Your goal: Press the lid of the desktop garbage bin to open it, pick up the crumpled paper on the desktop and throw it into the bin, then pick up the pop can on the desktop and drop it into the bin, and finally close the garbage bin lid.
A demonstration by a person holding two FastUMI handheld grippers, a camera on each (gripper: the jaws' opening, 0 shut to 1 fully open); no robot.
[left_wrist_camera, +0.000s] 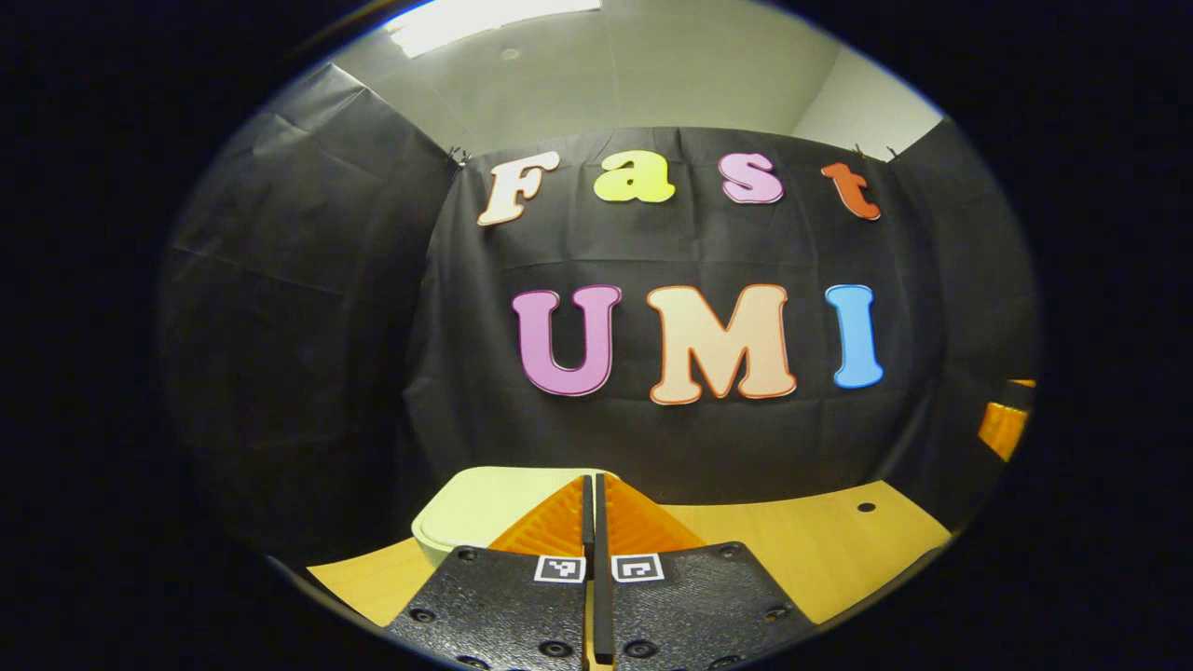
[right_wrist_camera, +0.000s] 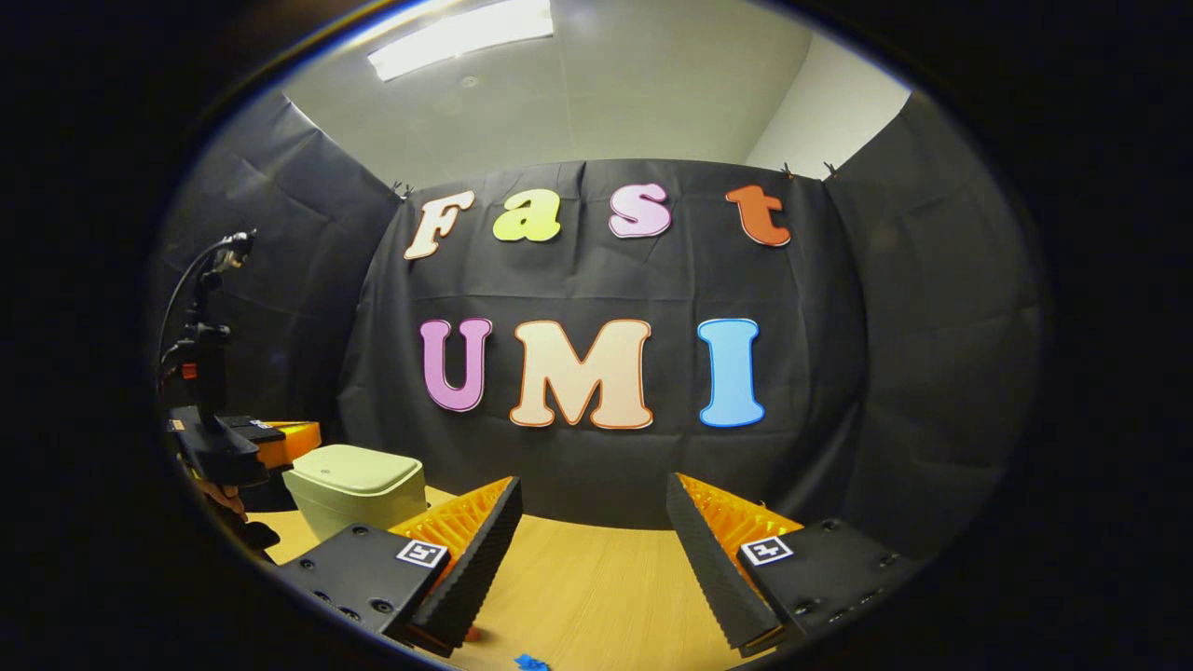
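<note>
The pale green desktop bin [left_wrist_camera: 480, 508] stands on the wooden table [left_wrist_camera: 820, 550] with its lid down. My left gripper [left_wrist_camera: 594, 481] is shut with nothing between its fingers, its tips just above the near edge of the lid. In the right gripper view the bin [right_wrist_camera: 359, 485] stands at the left, lid [right_wrist_camera: 354, 464] closed, and the left gripper [right_wrist_camera: 280, 436] hovers by its far left side, held by a hand [right_wrist_camera: 224, 499]. My right gripper [right_wrist_camera: 592, 489] stands open over the table [right_wrist_camera: 596, 578], to the right of the bin, holding nothing.
A small blue scrap [right_wrist_camera: 531, 662] lies at the table's near edge under the right gripper. The right gripper [left_wrist_camera: 1002, 427] shows at the far right of the left gripper view. A round hole [left_wrist_camera: 866, 507] marks the tabletop. Black cloth walls close the table in.
</note>
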